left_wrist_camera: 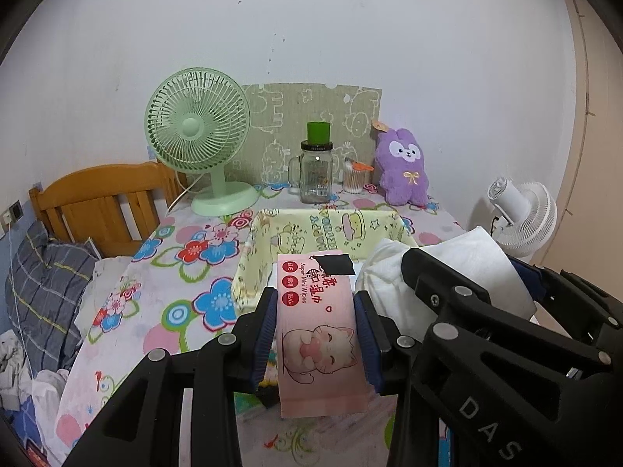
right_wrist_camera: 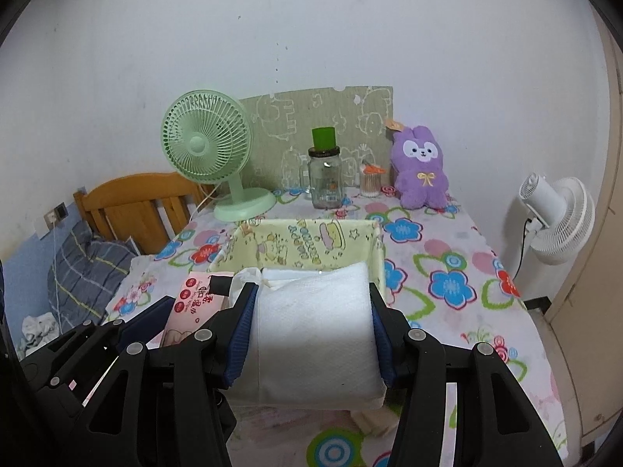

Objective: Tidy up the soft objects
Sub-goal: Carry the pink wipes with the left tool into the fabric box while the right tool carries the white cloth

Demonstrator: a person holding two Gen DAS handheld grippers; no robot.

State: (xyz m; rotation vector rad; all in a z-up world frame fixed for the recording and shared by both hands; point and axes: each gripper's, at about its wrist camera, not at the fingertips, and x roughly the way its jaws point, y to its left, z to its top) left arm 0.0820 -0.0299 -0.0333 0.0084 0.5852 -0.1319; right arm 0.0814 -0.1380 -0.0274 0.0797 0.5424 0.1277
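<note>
1. Wipes pack (left_wrist_camera: 317, 334), pink with a cat drawing, is pinched between the jaws of the left gripper (left_wrist_camera: 316, 334); it hangs above the near part of the bench (left_wrist_camera: 163, 311), just short of the near wall of the yellow fabric basket (left_wrist_camera: 249, 268).
2. A white soft bundle (right_wrist_camera: 311, 338), which looks like a wrapped tissue pack or folded towel, is pinched between the jaws of the right gripper (right_wrist_camera: 311, 334), also just in front of the basket's near wall.
3. The two grippers sit side by side and close together, so the step in hand looks like carrying both things over the near wall and into the basket.
4. Lift each thing clear of the wall first; the basket is soft, and a dragged corner could fold the wall inward.
5. Keep the grippers apart enough that they do not knock each other.
6. Set the wipes toward the basket's left side and the white bundle toward its right.
7. Lower until each thing rests on the basket floor before spreading the jaws.
8. Stay clear of the glass jar (left_wrist_camera: 316, 173) and the green fan (left_wrist_camera: 198, 132) at the bench's far edge.
</note>
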